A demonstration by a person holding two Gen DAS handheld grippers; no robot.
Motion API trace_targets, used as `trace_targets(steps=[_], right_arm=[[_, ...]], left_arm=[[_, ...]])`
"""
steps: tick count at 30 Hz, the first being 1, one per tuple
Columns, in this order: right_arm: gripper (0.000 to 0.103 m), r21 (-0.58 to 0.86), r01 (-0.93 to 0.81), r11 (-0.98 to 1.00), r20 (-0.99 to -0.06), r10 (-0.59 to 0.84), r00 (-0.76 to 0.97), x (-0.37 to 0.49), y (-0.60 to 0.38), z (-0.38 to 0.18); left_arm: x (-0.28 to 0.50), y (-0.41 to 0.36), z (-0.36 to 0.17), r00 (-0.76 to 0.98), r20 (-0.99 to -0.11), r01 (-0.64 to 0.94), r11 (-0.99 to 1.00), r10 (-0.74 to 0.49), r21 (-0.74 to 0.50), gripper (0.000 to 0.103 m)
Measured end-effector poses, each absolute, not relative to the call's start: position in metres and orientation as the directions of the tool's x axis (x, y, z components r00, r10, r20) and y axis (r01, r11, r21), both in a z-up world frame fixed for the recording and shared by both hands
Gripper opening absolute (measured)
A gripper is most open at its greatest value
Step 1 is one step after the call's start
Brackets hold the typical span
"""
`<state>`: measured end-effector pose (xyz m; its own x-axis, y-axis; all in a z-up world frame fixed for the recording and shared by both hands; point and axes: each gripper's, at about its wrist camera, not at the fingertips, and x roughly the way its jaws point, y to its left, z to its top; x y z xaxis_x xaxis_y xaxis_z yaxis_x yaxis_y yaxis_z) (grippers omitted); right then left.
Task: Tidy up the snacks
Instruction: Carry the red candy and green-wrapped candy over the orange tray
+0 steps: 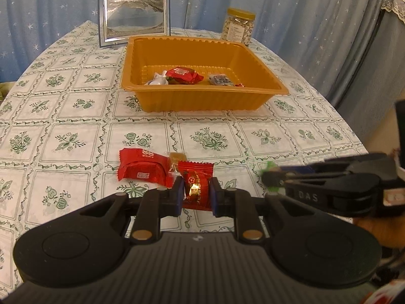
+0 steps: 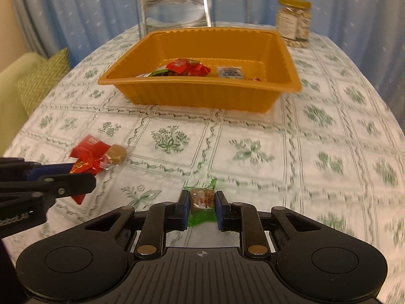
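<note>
A: Left wrist view. The left gripper (image 1: pixel 196 193) is clenched on a red-and-gold candy (image 1: pixel 197 190), on the near side of the orange tray (image 1: pixel 202 98). Beside it lie a red packet (image 1: pixel 141 168) and a caramel sweet (image 1: pixel 176 159), touching. The right gripper (image 1: pixel 272 177) enters from the right, its tip blurred.

B: Right wrist view. The right gripper (image 2: pixel 202 206) grasps a green-wrapped candy (image 2: pixel 202 198) (brown block inside), also near of the tray (image 2: pixel 192 98). A green couch (image 2: pixel 22 86) shows only here. The tray's wrapped snacks (image 2: pixel 188 67) are half hidden behind its wall; the jar (image 2: pixel 293 21) beyond is blurred.
</note>
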<state>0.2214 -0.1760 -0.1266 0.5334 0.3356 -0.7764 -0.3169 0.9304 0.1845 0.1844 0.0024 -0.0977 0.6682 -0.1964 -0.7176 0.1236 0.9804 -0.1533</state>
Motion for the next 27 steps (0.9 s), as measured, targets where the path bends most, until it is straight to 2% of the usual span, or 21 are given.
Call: trace_targets(steps=[11, 27], right_arm=[[0.021, 0.254, -0.229, 0.940, -0.767, 0.340, 0.545, 0.179, -0.182, -0.099], [0.021, 0.251, -0.256, 0.934, -0.712, 0.357, 0.604, 0.155, -0.171, -0.052]], left_arm=[[0.166, 0.004, -0.075, 0.693, -0.693, 0.125, 0.979, -0.200, -0.158, 0.019], [0.139, 0.006, -0.039, 0.737, -0.640, 0.145, 0.975, -0.220, -0.167, 0.019]])
